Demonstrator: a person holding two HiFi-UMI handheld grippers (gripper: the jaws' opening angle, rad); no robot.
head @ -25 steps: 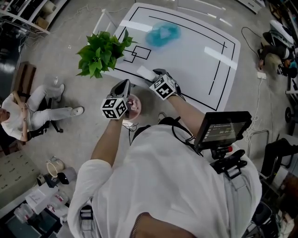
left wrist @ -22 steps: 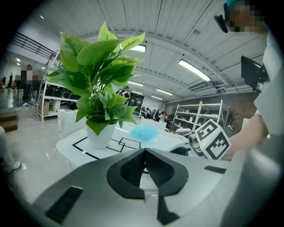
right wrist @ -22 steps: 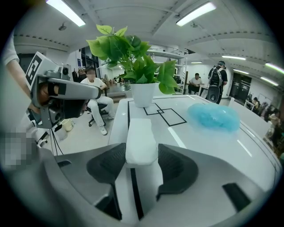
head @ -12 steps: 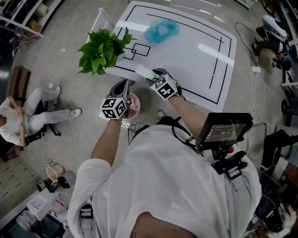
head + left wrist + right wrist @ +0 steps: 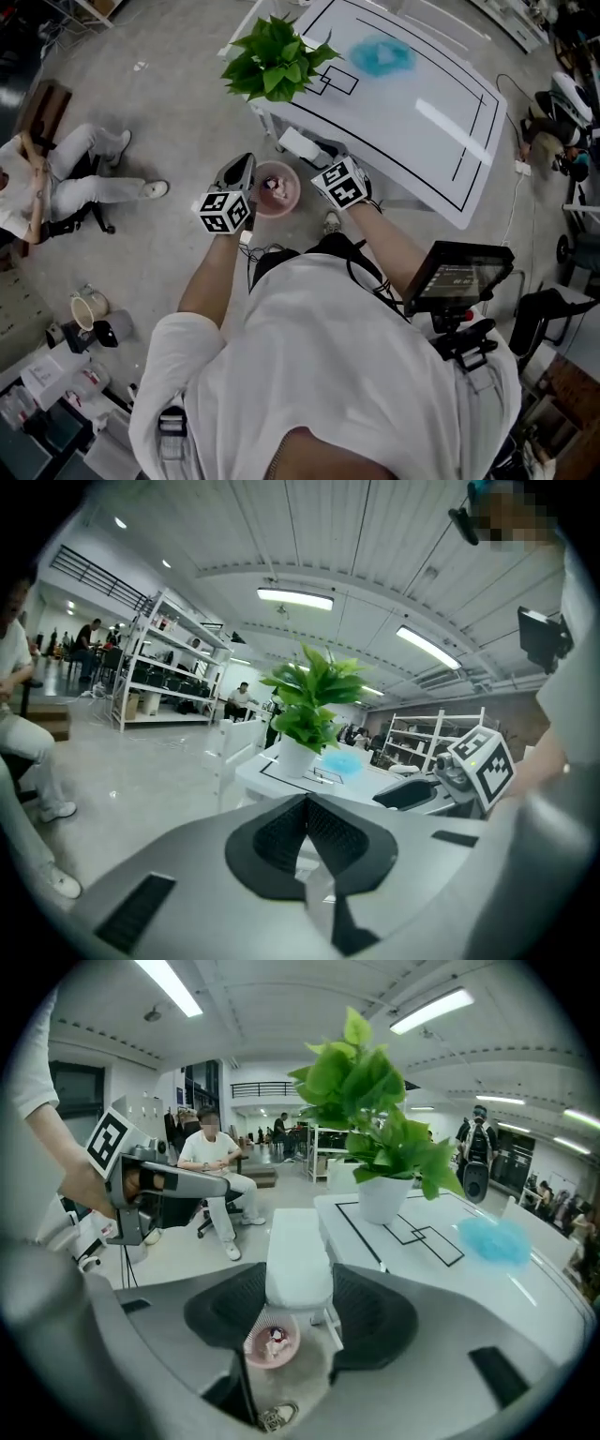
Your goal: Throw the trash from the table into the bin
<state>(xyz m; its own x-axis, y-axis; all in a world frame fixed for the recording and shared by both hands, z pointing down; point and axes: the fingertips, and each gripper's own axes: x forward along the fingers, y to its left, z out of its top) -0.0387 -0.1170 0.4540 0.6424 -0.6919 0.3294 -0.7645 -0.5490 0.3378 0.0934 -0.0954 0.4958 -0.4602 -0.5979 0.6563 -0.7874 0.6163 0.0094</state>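
Head camera looks down; gripper views both face the plant (image 5: 314,697).

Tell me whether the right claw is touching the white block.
Touching. The right gripper view shows the block wedged between the pads of the right claw, both pressed against its sides with no gap. The jaws have just been closing.

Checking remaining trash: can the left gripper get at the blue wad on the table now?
Probably not without a step: left gripper sits shut beside the table, and the blue wad lies far across it, past the plant.
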